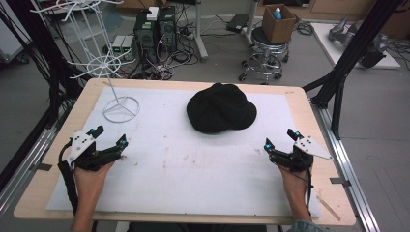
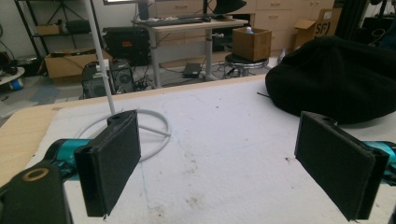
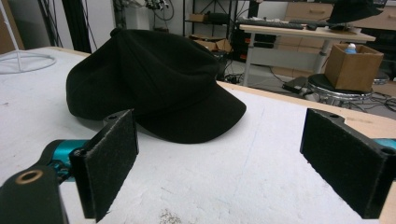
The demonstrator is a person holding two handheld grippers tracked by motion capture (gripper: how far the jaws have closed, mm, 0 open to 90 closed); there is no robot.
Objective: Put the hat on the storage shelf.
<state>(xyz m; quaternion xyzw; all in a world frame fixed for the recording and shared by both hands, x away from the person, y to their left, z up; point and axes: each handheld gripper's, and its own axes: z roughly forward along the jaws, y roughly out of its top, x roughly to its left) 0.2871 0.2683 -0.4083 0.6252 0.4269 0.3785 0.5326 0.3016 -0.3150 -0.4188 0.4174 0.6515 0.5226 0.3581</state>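
Both of my grippers sit nearest the camera, at the near edge of the white mat [image 1: 193, 164], each held in a hand that comes up from the bottom of the high view. I hold the left gripper [image 1: 110, 137] spread wide with nothing between its jaws; its own view shows the two black pads far apart over bare mat. I hold the right gripper [image 1: 281, 139] the same way, jaws spread and empty.

Ahead of them lies the black cap [image 1: 221, 108], flat on the mat with its crown up and its brim turned toward the right gripper. It rests toward the far side of the mat, roughly midway between the grippers and well apart from both. I judge the grippers are parked wide and low so that either can close in on the cap from its own side.

Left of the cap stands a white wire rack [image 1: 120, 109], its ring base on the mat and its thin pole rising upward; I take its arms to be where a cap could hang.

Room to move is good: bare mat lies all around the cap, and the wooden table [image 1: 309, 121] frames the mat. Only the rack's pole stands in the left gripper's way.
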